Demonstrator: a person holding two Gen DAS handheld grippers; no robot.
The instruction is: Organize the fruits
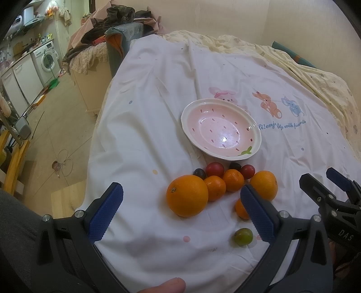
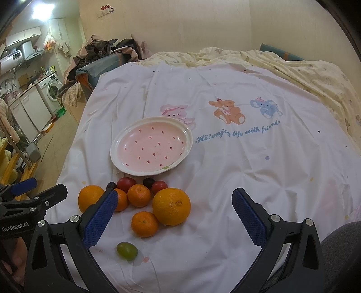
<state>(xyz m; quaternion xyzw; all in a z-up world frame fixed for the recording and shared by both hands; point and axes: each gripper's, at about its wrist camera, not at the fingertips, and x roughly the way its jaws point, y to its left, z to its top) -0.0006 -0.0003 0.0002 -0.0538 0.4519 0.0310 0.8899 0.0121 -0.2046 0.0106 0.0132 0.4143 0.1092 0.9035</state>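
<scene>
An empty pink plate (image 1: 221,133) (image 2: 153,146) with a white rim lies on the white sheet. Just in front of it is a cluster of fruit: a big orange (image 1: 187,195) (image 2: 171,207), a second orange (image 1: 264,184) (image 2: 90,198), three mandarins (image 1: 233,180) (image 2: 144,224), two red fruits (image 1: 214,169) (image 2: 126,183) and two dark grapes (image 1: 199,173) (image 2: 149,182). A green grape (image 1: 243,236) (image 2: 127,250) lies alone, nearest to me. My left gripper (image 1: 181,188) (image 2: 48,186) is open and holds nothing. My right gripper (image 2: 174,193) (image 1: 318,174) is open beside it, also holding nothing.
The sheet (image 2: 225,169) with cartoon animals covers a bed; a yellow quilt (image 2: 304,74) lies at the back and right. Piled clothes (image 1: 117,20) sit at the back left. The bed's left edge drops to a floor (image 1: 56,126) with a washing machine (image 1: 46,59).
</scene>
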